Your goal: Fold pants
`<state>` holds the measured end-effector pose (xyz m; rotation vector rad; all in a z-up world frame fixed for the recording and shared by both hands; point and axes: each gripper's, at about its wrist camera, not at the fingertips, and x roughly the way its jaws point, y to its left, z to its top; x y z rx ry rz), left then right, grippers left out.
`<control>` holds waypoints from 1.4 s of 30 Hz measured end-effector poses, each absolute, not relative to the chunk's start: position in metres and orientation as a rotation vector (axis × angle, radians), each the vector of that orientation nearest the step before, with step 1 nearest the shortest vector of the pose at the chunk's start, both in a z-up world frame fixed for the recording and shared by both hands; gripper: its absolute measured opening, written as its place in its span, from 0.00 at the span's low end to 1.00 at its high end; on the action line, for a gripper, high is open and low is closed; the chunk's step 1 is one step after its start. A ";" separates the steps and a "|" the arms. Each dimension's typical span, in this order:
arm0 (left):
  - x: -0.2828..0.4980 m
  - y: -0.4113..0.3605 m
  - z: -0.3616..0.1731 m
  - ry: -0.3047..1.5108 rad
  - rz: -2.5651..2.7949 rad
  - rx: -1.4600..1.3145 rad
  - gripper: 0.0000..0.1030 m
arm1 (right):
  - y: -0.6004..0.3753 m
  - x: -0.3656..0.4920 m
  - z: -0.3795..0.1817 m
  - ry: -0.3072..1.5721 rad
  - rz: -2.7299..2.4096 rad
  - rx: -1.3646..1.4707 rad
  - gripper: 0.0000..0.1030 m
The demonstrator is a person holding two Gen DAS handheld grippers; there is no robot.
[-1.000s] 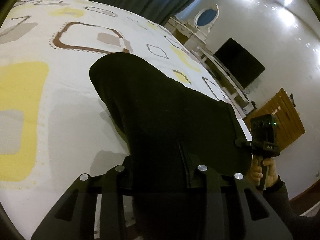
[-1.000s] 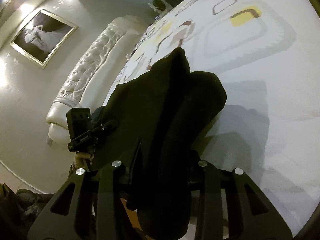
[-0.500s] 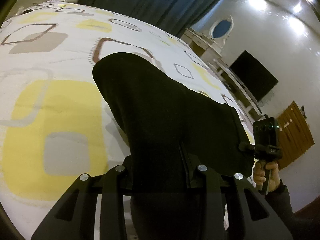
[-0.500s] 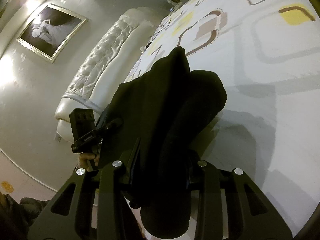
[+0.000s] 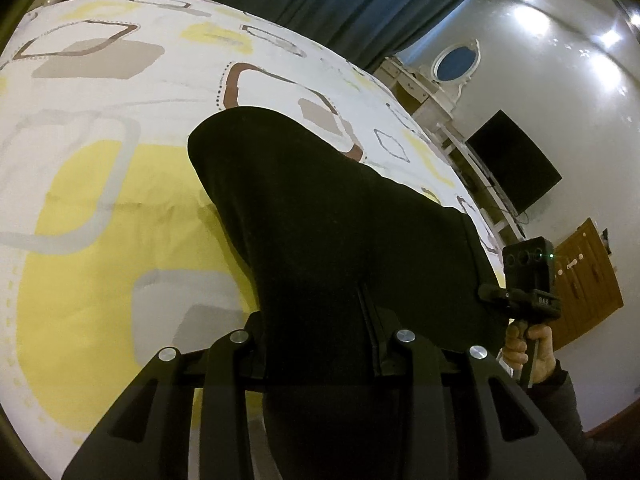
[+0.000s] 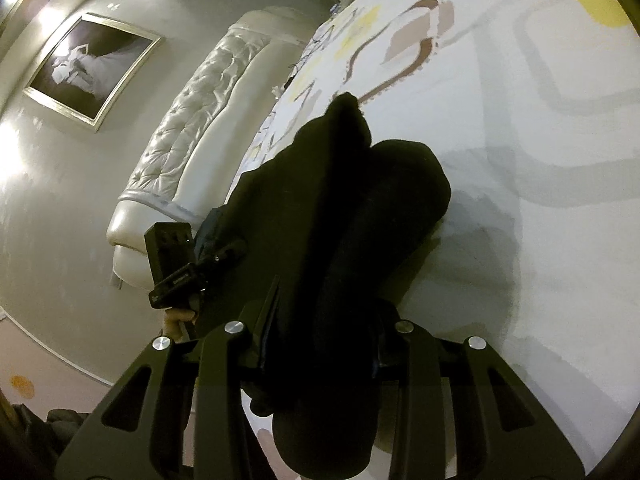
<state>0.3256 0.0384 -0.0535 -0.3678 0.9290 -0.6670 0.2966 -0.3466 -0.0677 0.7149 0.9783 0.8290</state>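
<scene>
Left gripper (image 5: 320, 344): seen at the bottom centre of the left wrist view; its jaws are narrowed onto a thick bunch of the black pants (image 5: 320, 216), which is clamped between them.
Right gripper (image 6: 320, 336): seen at the bottom centre of the right wrist view; black cloth is pinched between its jaws in the same way, though the pads themselves are hidden by the fabric.
Pants: held up at one end by both grippers; the far end is draped onto the bed (image 5: 100, 200), towards the middle of each frame.
Right hand (image 5: 528, 348): seen at the right edge of the left wrist view, closed round the other gripper's handle.
Bed: covered by a white sheet printed with yellow, grey and brown shapes.
Headboard (image 6: 192, 160): pale and tufted, at the left of the right wrist view.
Television (image 5: 512, 164): dark, on the wall at the right.
</scene>
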 end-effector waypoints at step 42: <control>0.325 0.042 -0.075 0.948 -0.676 -0.354 0.67 | -0.356 0.305 -0.098 0.981 0.836 0.844 0.34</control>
